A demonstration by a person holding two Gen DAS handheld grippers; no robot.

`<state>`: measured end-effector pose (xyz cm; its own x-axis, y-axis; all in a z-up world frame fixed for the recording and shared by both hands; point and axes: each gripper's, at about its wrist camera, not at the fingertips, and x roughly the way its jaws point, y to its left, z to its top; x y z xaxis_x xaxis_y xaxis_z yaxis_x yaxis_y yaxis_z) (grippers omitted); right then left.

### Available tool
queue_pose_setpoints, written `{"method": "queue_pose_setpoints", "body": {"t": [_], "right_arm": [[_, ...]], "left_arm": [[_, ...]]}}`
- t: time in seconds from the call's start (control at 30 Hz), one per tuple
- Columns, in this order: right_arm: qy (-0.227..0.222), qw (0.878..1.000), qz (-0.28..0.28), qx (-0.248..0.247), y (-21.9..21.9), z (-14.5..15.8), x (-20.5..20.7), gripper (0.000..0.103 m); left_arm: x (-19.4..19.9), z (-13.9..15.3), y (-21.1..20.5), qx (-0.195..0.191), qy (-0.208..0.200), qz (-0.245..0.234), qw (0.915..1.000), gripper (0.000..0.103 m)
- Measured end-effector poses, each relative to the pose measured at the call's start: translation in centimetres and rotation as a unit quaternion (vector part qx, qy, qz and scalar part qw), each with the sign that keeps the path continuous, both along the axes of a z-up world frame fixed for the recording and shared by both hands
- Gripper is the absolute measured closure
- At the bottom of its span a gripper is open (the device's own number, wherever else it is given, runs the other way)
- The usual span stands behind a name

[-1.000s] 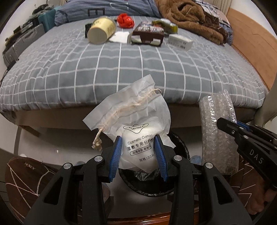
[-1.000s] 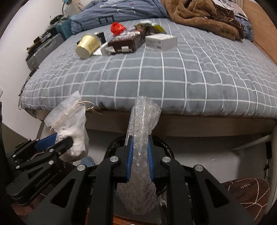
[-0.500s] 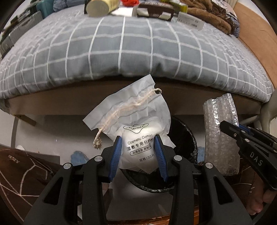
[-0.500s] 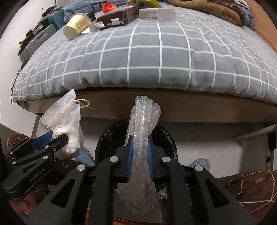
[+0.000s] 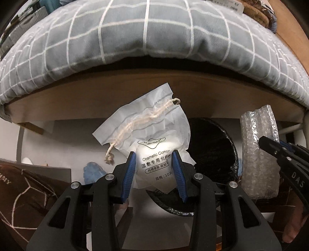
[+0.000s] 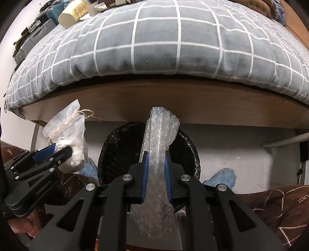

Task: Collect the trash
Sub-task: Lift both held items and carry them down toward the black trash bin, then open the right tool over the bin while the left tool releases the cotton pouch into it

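Note:
My left gripper (image 5: 154, 164) is shut on a white drawstring cotton-pad bag (image 5: 148, 135), which hangs above the left rim of a black-lined trash bin (image 5: 212, 150). My right gripper (image 6: 156, 164) is shut on a crumpled piece of clear bubble wrap (image 6: 160, 135), held right over the same bin (image 6: 119, 150). In the left wrist view the bubble wrap (image 5: 258, 154) and the right gripper (image 5: 270, 142) appear at the right edge. The bag (image 6: 67, 131) and the left gripper (image 6: 63, 154) sit at the left of the right wrist view.
The bed with its grey checked cover (image 6: 164, 42) and wooden frame (image 6: 173, 104) overhangs just behind the bin. A yellow cup (image 6: 73, 11) and other items lie on the bed. Brown patterned slippers (image 5: 25, 185) and blue objects (image 6: 222, 175) lie on the floor beside the bin.
Both grippers have sunk towards the bin with their loads still held. The bed top has slid up out of view and the bin's opening now shows larger.

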<state>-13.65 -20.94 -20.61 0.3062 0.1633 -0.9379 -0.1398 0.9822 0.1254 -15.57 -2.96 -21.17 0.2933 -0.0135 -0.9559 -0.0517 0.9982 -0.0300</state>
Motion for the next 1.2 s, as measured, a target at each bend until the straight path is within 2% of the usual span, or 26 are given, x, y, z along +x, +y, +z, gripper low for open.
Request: {"method": "queue_pose_setpoints", "body": {"t": [0.4, 0.47, 0.5, 0.63, 0.67, 0.73, 0.83, 1.0, 1.2], "right_arm": [[0.028, 1.000, 0.011, -0.009, 1.2, -2.6, 0.7, 0.088], [0.027, 0.999, 0.015, -0.008, 1.4, -2.7, 0.7, 0.084], [0.024, 1.000, 0.016, -0.009, 1.4, -2.7, 0.7, 0.081], [0.009, 1.000, 0.017, -0.011, 1.7, -2.2, 0.5, 0.059], [0.005, 1.000, 0.015, -0.014, 1.5, -2.0, 0.5, 0.057], [0.000, 1.000, 0.013, -0.015, 1.1, -1.8, 0.4, 0.043], [-0.015, 1.000, 0.005, -0.025, 0.2, -1.2, 0.4, 0.029], [-0.029, 0.999, -0.009, -0.040, -1.9, -0.6, 0.5, 0.015], [-0.042, 0.997, -0.037, -0.048, -5.0, 0.3, 0.4, 0.009]], "left_arm": [[0.5, -1.7, 0.1, 0.007, 0.025, 0.002, 0.9997, 0.065], [0.5, -1.6, 0.2, 0.007, 0.027, 0.002, 0.9996, 0.065], [0.5, -1.6, 0.1, 0.007, 0.028, 0.003, 0.9996, 0.065], [0.6, -1.4, 0.1, 0.005, 0.027, 0.003, 0.9996, 0.065], [0.6, -1.3, 0.1, 0.003, 0.027, 0.003, 0.9996, 0.065], [0.6, -1.3, 0.0, -0.001, 0.027, 0.001, 0.9996, 0.065], [0.7, -1.1, -0.2, -0.009, 0.025, -0.001, 0.9996, 0.065], [1.0, -0.8, -1.4, -0.017, 0.023, -0.011, 0.9995, 0.065], [1.0, -1.0, -3.6, -0.025, 0.023, -0.026, 0.9991, 0.064]]}}
